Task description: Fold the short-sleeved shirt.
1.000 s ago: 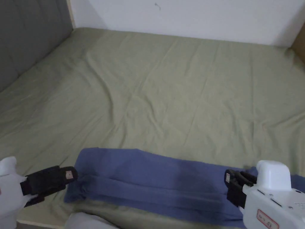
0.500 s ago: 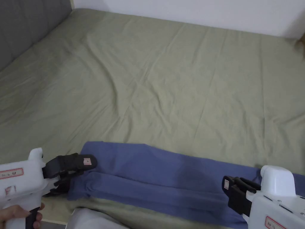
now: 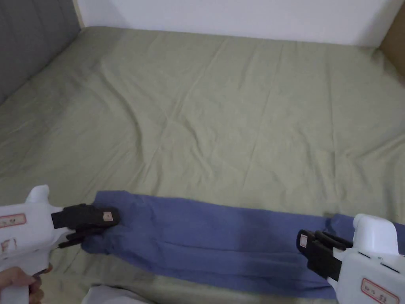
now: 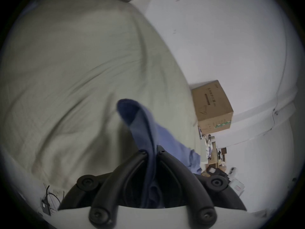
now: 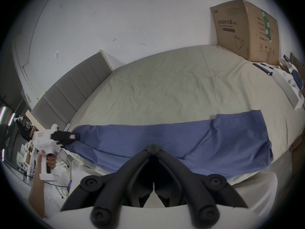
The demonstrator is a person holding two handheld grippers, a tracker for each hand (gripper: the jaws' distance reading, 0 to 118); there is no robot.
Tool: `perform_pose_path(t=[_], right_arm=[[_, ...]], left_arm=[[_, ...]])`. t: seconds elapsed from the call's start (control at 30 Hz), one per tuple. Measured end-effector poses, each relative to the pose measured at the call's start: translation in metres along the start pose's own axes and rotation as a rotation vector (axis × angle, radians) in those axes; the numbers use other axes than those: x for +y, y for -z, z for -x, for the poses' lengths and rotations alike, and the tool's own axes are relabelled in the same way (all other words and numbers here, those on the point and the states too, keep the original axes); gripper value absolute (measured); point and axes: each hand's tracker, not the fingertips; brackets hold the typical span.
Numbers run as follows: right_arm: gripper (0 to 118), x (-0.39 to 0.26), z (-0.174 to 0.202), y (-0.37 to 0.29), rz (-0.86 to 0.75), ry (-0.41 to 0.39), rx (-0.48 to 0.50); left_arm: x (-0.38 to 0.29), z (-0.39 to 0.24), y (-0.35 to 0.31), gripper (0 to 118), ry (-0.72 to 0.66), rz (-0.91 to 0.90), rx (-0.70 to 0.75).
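shirt: plain blue, no print; darker in its folds
bed sheet: plain pale olive green
headboard: grey, in panels
wall: white, a few small dark marks
cardboard box: brown, dark print, green strip
left gripper: white body, black jaws
right gripper: white body, black jaws
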Motion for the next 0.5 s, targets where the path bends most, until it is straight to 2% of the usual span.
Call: perform_pose_path(t=[0.23, 0.33, 0.5], right_arm=[[0, 0.0, -0.044, -0.02, -0.042, 0.097, -0.022], [0, -0.001, -0.065, -0.028, -0.06, 0.131, -0.034], [0, -0.003, -0.098, -0.045, -0.088, 0.214, -0.061]], left_arm=[[-0.011, -0.141, 0.04, 3, 0.33, 0.049, -0.015], [-0.037, -0.17, 0.106, 3, 0.414, 0.207, -0.05], [-0.092, -0.193, 0.211, 3, 0.479, 0.408, 0.079]])
